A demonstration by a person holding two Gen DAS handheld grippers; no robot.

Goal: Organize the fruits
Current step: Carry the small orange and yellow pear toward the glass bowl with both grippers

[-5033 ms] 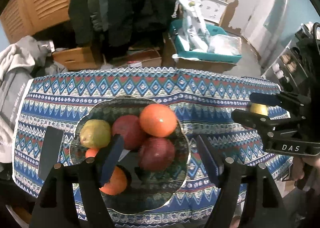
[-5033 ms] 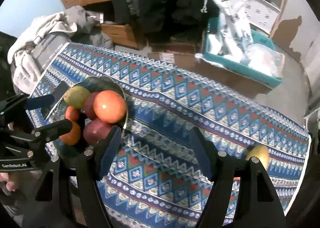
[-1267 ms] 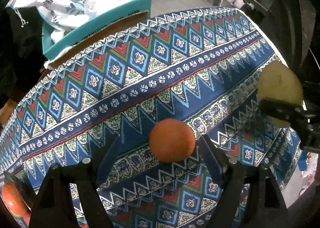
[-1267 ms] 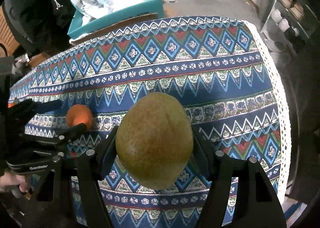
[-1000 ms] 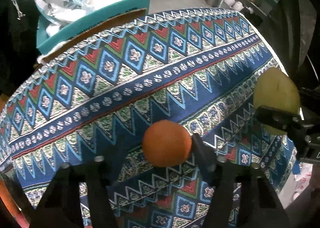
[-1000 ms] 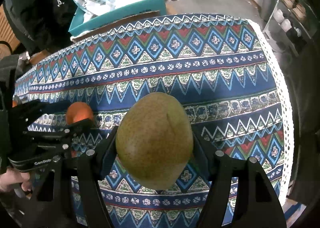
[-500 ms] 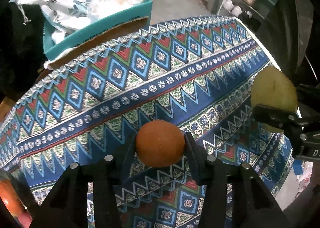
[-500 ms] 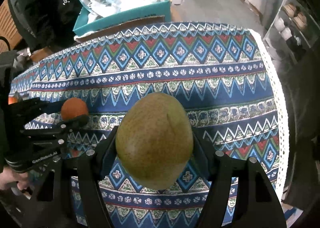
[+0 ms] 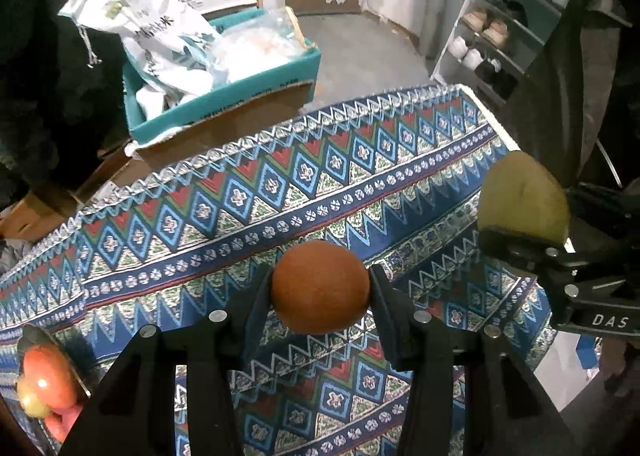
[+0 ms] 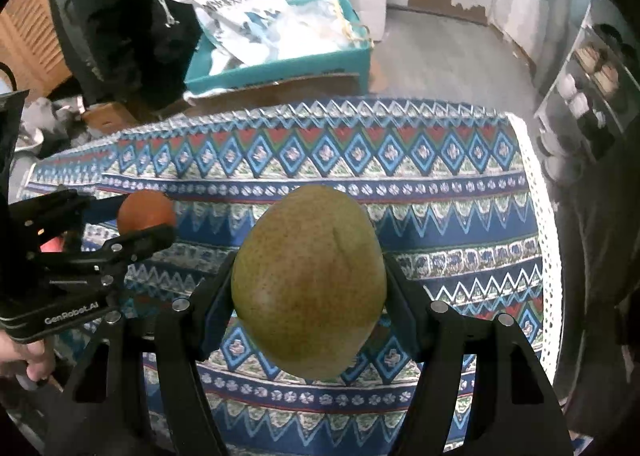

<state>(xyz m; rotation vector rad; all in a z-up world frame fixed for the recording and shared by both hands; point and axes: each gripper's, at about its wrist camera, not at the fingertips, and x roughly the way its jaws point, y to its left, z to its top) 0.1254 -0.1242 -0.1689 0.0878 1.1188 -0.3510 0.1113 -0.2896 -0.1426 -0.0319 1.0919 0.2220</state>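
A small orange (image 9: 320, 288) hangs above the patterned tablecloth (image 9: 240, 192), clamped between the pads of my left gripper (image 9: 318, 292), which is shut on it. A large green-yellow pear (image 10: 308, 280) fills the middle of the right wrist view, with my right gripper (image 10: 308, 288) shut on it, also off the cloth. In the left wrist view the pear (image 9: 524, 200) shows at the right edge in the other gripper. In the right wrist view the orange (image 10: 146, 210) shows at the left. A fruit bowl (image 9: 52, 360) with red and green fruit peeks in at the lower left.
Beyond the table's far edge stands a teal box (image 9: 224, 96) with white bags (image 9: 148, 28) on a cardboard carton. A shoe rack (image 9: 500, 32) stands at the right. A person's hand (image 10: 24, 360) holds the left gripper. Dark clothes hang at the back left.
The left gripper's jaws closed onto the orange and lifted it off the cloth. The right gripper rose too, still holding the pear. More of the floor and room behind the table shows now.
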